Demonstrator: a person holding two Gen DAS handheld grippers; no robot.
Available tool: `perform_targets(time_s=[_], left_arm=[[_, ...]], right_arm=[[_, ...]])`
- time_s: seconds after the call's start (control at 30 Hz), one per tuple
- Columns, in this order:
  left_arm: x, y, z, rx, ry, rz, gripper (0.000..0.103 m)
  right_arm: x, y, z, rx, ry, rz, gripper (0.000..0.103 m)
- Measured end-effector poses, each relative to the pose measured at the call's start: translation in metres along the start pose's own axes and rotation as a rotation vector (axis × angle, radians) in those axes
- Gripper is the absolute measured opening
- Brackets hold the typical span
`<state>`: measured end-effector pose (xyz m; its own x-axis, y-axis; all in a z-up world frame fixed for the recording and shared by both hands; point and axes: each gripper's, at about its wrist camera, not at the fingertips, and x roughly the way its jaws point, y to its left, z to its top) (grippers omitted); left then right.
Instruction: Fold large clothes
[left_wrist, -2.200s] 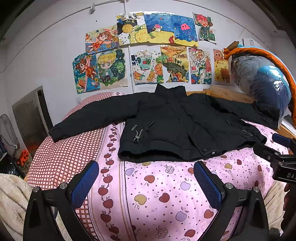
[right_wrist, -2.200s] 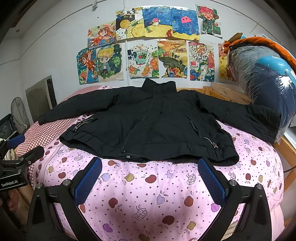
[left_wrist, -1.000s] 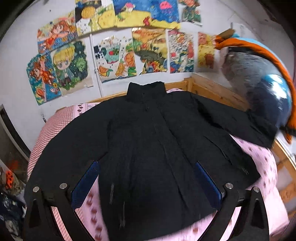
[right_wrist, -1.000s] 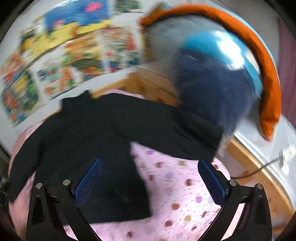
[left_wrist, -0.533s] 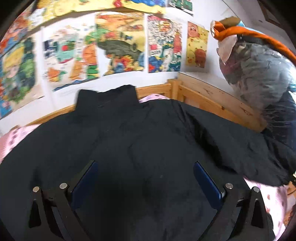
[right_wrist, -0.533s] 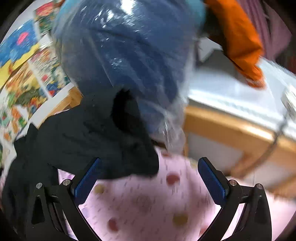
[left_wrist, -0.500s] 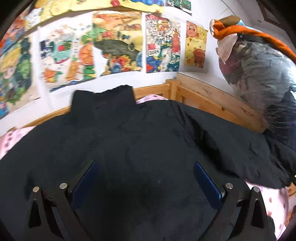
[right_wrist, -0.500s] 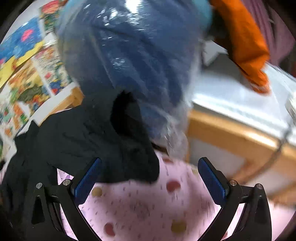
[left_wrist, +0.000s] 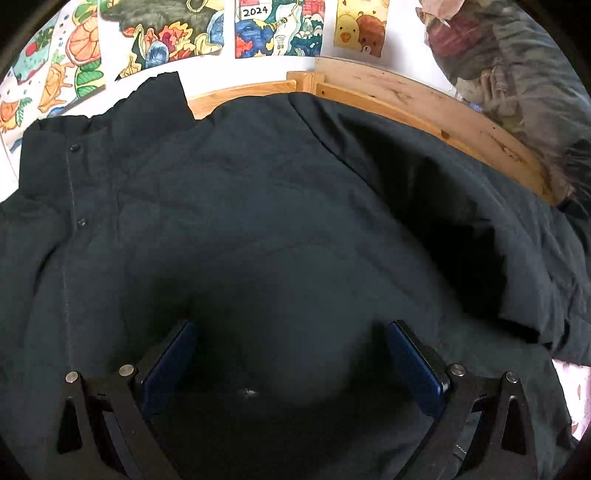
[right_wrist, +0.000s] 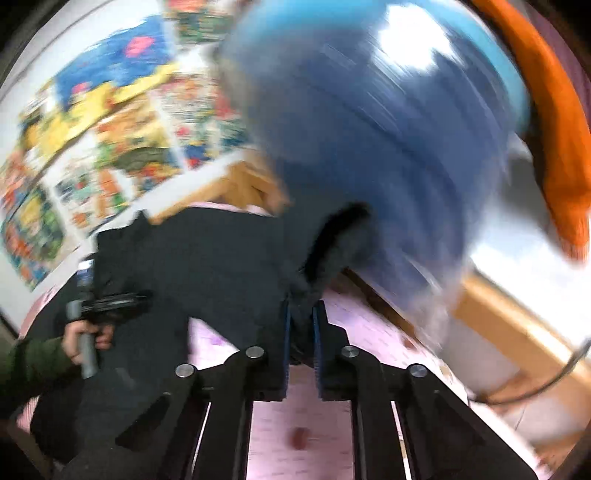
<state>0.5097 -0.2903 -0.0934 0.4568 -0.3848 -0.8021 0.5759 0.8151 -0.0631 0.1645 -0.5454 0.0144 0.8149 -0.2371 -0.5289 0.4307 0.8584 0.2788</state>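
- The left tongs (left_wrist: 291, 354) stand wide apart directly over the chest of the black jacket (left_wrist: 258, 229); nothing is pinched between the blue pads (left_wrist: 170, 365), and whether they touch the cloth cannot be told.
- The right tongs (right_wrist: 300, 332) are closing, with the end of the jacket's sleeve (right_wrist: 325, 258) between their two pads.
- The jacket lies flat on the bed (right_wrist: 347, 325), over the pink cover. Its collar (left_wrist: 99, 122) points to the far wooden bed frame (left_wrist: 424, 107) and the wall with drawings (left_wrist: 184, 33); its long axis goes from sleeve to sleeve, across the bed.
- In the right wrist view a hand (right_wrist: 83, 338) in a green sleeve holds the other tool over the jacket body.
- Half a second ago the right tongs were fully apart beside the cuff; now they are nearly together on it. The left tongs have come closer to the jacket, which now fills almost the whole view.
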Motion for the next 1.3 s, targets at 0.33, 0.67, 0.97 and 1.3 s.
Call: perform_targets(time_s=[0.33,0.67,0.97,1.3], left_arm=[[-0.074,0.065,0.001,-0.191,-0.113,-0.121,0.103],[-0.155,0.186,-0.067,-0.432,-0.197,-0.047,0.103],[-0.144,0.224,-0.103,-0.487,-0.207,-0.183,0.103],[-0.055,0.158,-0.062,-0.216,0.033,-0.189,0.091]], right_arm=[[0.002,0.227,0.113,-0.498,-0.115,0.466,0.008],[0.088,0.383,0.078,-0.635,-0.025,0.821,0.003],[0.148,0.330,0.050,-0.453,0.064,0.737,0.046],[0.203,0.223,0.033,-0.313,0.189,0.517,0.070]])
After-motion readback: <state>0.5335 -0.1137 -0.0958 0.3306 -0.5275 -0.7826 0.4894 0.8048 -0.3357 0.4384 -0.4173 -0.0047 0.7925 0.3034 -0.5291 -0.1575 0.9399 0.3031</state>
